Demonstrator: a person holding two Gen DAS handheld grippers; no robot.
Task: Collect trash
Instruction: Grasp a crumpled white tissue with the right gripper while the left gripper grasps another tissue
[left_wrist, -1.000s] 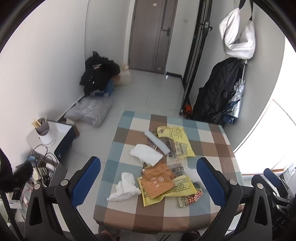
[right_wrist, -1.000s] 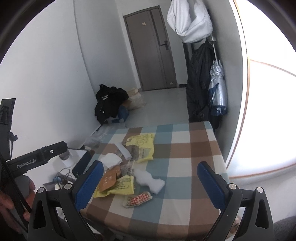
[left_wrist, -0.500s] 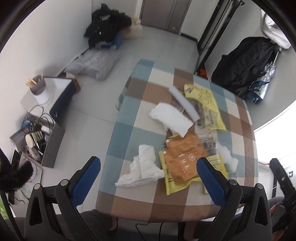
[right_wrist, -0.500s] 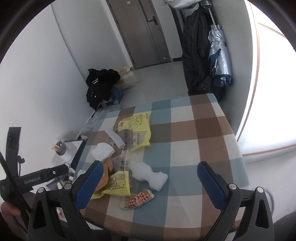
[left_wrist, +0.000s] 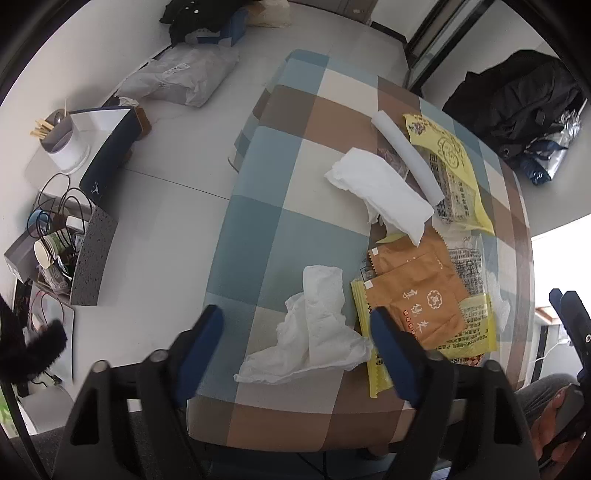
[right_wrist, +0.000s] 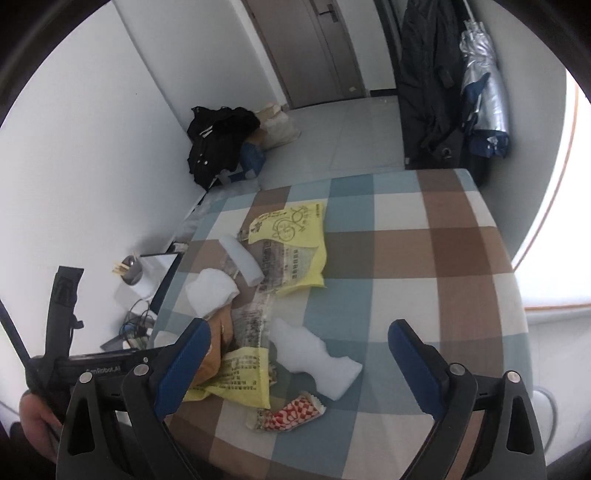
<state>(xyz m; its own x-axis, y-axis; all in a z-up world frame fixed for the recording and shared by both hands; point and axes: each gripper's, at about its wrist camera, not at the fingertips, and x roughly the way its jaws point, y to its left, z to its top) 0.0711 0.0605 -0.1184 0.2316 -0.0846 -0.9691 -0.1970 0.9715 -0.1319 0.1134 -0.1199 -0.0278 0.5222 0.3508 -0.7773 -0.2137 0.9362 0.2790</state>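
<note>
Clutter fills the floor at the far left of the left wrist view: a grey box of cables and cups (left_wrist: 55, 254), a white cup of sticks (left_wrist: 64, 142) on a low white stand, and a grey plastic bag (left_wrist: 181, 74) lying near the wall. Right of these stands the checked table (left_wrist: 266, 229), its cloth in blue, brown and cream squares. The left gripper (left_wrist: 295, 328) points steeply down over the table's near edge, its jaws closing with a crumpled white tissue (left_wrist: 317, 325) between them; the pads do not press on it. Just right of the tissue lie two orange packets (left_wrist: 413, 280) on top of a yellow wrapper (left_wrist: 469, 325), and the right-hand finger (left_wrist: 391, 350) crosses the wrapper's near corner. Further back a folded white napkin (left_wrist: 384, 188) rests beside a white roll (left_wrist: 406, 155) and a yellow bag (left_wrist: 450, 162). A black coat (left_wrist: 517, 96) hangs past the table's far right corner.

In the right wrist view the right gripper (right_wrist: 299, 362) hangs spread wide above the near side of the table, pinching nothing. Between its fingers lie a white foam piece (right_wrist: 314, 358) and a red-and-white checked wrapper (right_wrist: 291, 410), apart from each other. A silver umbrella (right_wrist: 484, 92) hangs beside the coat, and a grey door (right_wrist: 314, 48) closes off the white-walled room
</note>
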